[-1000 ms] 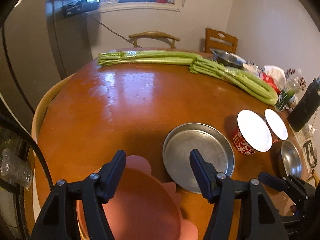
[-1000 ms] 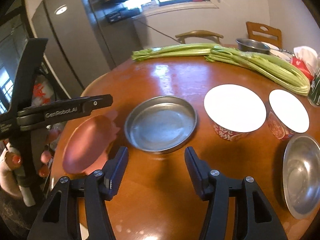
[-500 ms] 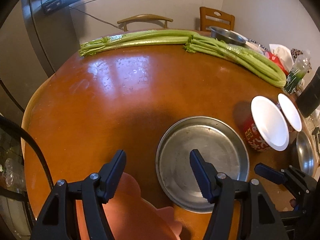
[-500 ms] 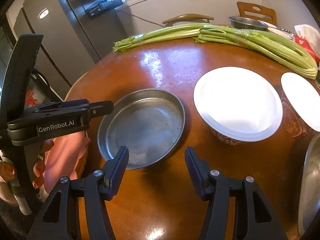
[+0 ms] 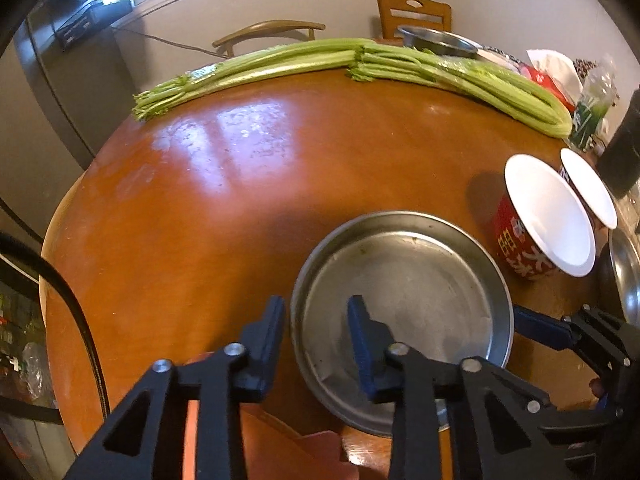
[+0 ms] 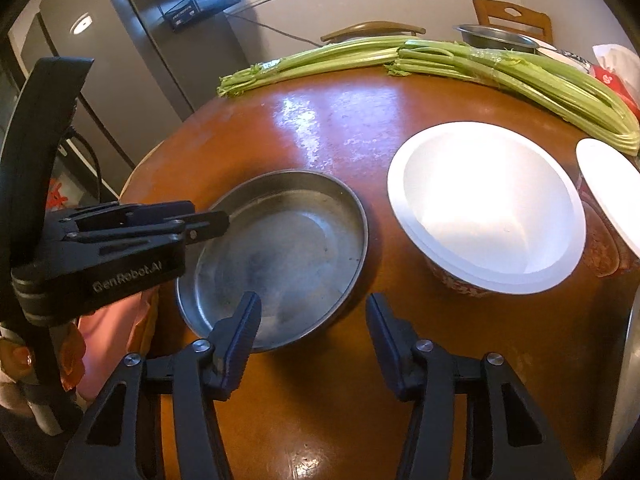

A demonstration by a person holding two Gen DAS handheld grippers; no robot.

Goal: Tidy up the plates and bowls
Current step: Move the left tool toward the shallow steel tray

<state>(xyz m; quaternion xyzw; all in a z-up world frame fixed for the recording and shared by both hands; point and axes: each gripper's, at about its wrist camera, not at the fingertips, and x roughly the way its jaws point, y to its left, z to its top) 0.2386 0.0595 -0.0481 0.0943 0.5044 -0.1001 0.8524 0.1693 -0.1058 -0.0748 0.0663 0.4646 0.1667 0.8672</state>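
A shallow steel plate sits on the round wooden table. My left gripper is shut on the plate's left rim, one finger inside and one outside. My right gripper straddles the near right rim. Its jaws are closing, and the pads do not press on the rim. A pink scalloped plate lies at the near left table edge, mostly hidden under my left gripper. Two paper bowls, red outside and white inside, stand right of the steel plate.
A steel bowl lies at the far right edge. Long celery bunches span the back of the table, with another steel bowl, bags and a dark bottle behind. Chairs stand beyond.
Both grippers have come down and forward onto the steel plate. The left jaws have narrowed onto its rim. The right jaws have narrowed slightly around the near rim.
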